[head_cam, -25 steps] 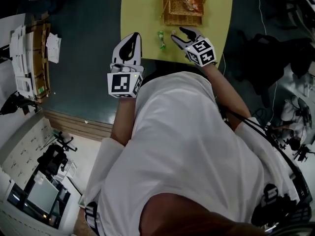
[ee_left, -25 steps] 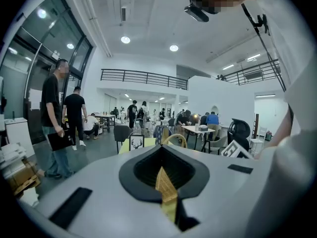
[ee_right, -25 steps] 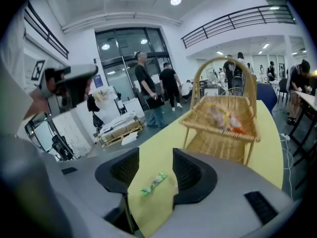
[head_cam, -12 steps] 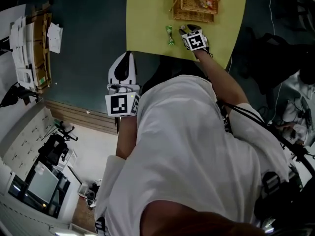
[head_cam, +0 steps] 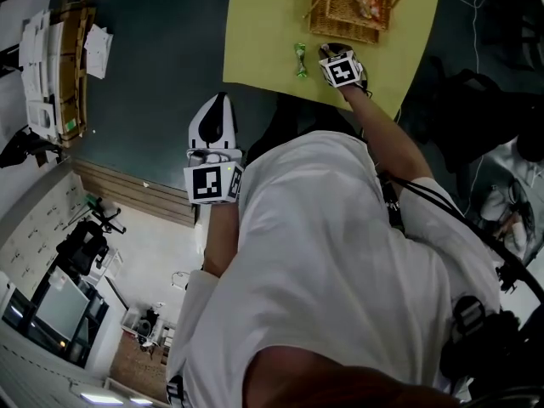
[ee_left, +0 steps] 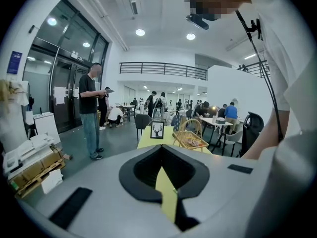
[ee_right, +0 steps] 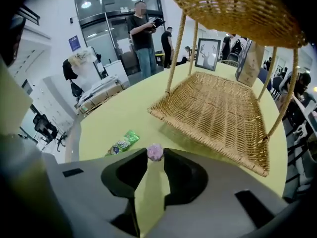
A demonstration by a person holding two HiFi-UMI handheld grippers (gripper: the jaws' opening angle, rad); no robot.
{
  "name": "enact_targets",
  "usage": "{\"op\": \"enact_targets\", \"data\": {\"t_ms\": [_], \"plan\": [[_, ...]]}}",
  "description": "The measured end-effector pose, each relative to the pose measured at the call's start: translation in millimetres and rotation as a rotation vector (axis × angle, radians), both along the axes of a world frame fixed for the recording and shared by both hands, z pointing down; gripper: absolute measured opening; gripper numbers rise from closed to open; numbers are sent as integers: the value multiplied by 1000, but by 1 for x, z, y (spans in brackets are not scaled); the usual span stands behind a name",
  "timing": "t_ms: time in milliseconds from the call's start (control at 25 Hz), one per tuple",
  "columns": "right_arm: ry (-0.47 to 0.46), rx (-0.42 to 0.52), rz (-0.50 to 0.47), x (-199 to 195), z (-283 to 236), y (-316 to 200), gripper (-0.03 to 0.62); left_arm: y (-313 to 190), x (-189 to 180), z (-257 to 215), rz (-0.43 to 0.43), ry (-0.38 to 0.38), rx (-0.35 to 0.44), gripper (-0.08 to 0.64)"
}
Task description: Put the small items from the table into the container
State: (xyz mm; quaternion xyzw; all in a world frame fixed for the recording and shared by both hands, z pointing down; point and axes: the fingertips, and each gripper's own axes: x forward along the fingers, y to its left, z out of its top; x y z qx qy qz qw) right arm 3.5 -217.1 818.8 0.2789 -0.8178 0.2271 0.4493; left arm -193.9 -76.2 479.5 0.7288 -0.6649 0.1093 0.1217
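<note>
Pinching a round pink sweet [ee_right: 155, 151] — right gripper [ee_right: 155, 157] jaws closing.

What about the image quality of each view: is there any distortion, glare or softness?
Head view: evenly lit, the yellow table bright against a dark floor. Left gripper view: strong fisheye bending, dark corners, glaring ceiling lamps, a mosaic patch. Right gripper view: same bending; the wicker basket is sharp, the small pink item nearest the lens slightly soft.
</note>
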Motion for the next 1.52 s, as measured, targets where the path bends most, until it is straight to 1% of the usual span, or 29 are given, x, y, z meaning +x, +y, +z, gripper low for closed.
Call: {"op": "enact_targets", "data": {"t_ms": [80, 200, 440, 640, 760, 880, 1000, 1120, 1320, 1440, 1520], "plan": [[-13, 20, -8, -2, -17, 1, 117, -2, 1, -2, 16, 10, 9, 8], [-58, 50, -40, -7, -46, 0, 117, -13, 9, -6, 55, 23, 30, 8], [-169, 108, -64, -7, -135, -6, 117, -40, 32, -16, 128, 37, 78, 8], [-251, 189, -60, -6, -199, -26, 117, -56, 46, -22, 162, 43, 110, 8], [-269, 235, -54, -2, -221, -43, 117, -60, 53, -25, 179, 39, 122, 8], [-259, 253, -43, 1, -223, -64, 117, -63, 53, -26, 177, 32, 131, 8], [-233, 237, -32, 2, -212, -80, 117, -64, 47, -25, 157, 22, 133, 8], [-183, 216, -21, 3, -201, -90, 117, -63, 40, -26, 140, 13, 132, 8], [-91, 176, -15, 4, -189, -98, 117, -61, 33, -27, 120, 8, 125, 8], [-62, 145, -38, 3, -185, -95, 118, -63, 33, -26, 123, 8, 129, 8], [-58, 135, -45, 3, -184, -93, 118, -65, 34, -26, 129, 10, 132, 8]]}}
